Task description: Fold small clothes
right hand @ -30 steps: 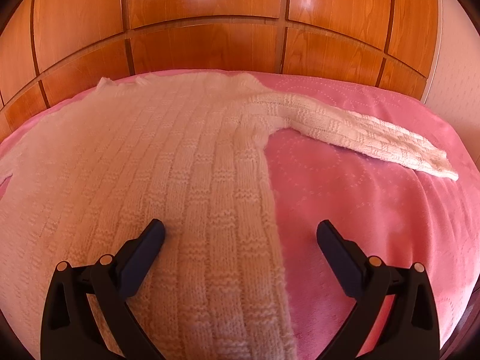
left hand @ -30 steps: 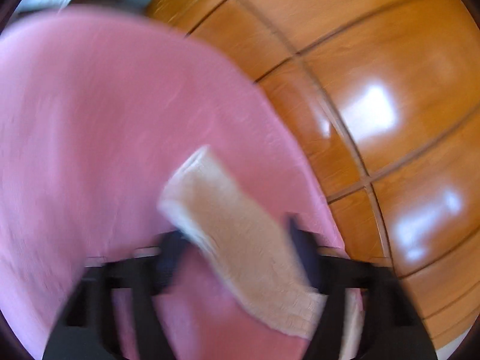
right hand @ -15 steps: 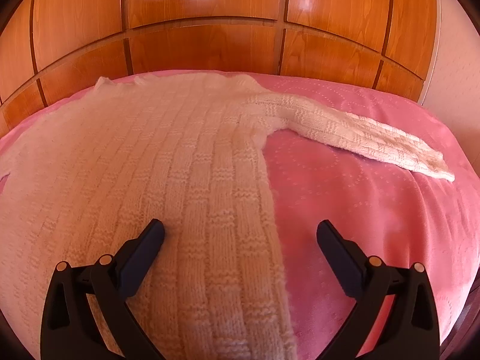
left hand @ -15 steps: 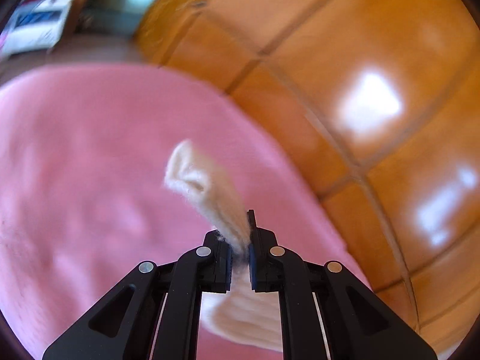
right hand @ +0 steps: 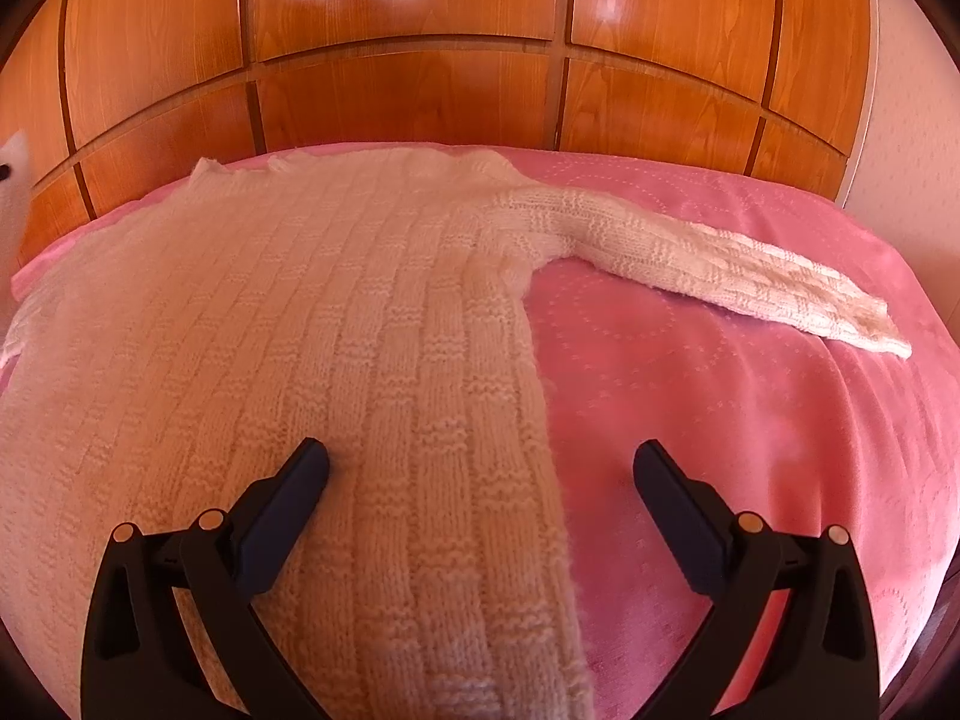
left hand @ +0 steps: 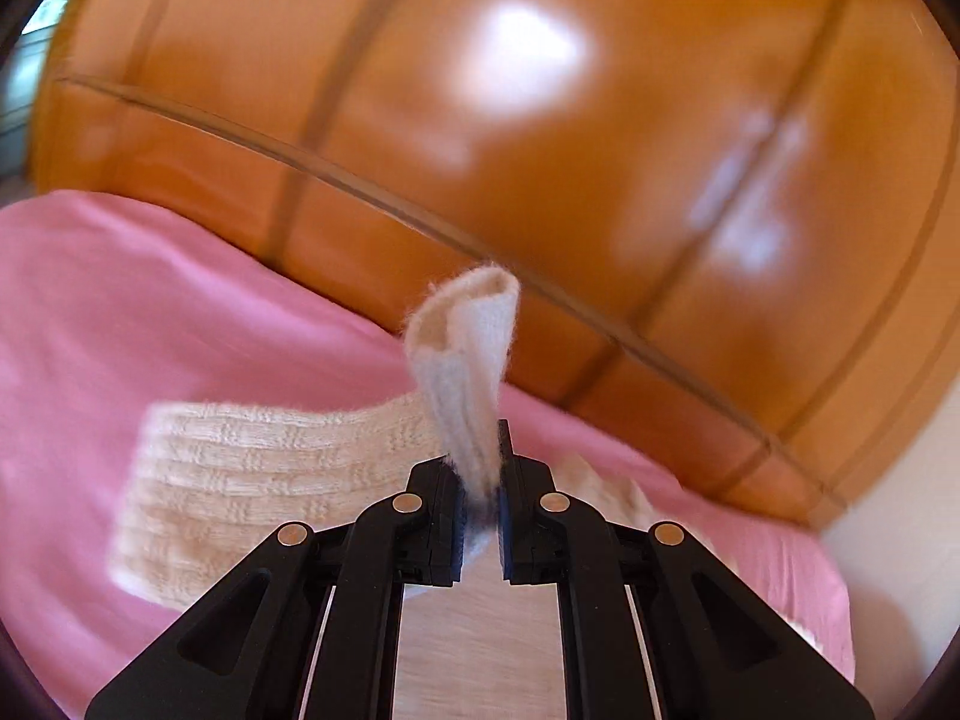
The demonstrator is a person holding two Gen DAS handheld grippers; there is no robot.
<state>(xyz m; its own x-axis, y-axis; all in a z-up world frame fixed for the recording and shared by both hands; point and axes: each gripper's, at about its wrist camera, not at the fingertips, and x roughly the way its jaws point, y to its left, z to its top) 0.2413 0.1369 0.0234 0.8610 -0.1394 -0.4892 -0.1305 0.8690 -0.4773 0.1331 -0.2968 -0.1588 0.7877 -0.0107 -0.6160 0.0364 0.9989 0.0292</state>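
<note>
Currently my left gripper is clamped on the sweater's cuff, lifted to fold inward, while my right gripper hovers wide open, holding nothing, over the sweater spread flat toward the bedspread's left edge.

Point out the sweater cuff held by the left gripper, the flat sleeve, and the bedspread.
sweater cuff [left hand: 465, 354], left wrist view, on the ribbed end above the jaws.
flat sleeve [right hand: 708, 255], right wrist view, mid-length.
bedspread [right hand: 720, 396], right wrist view, bare pink area.
</note>
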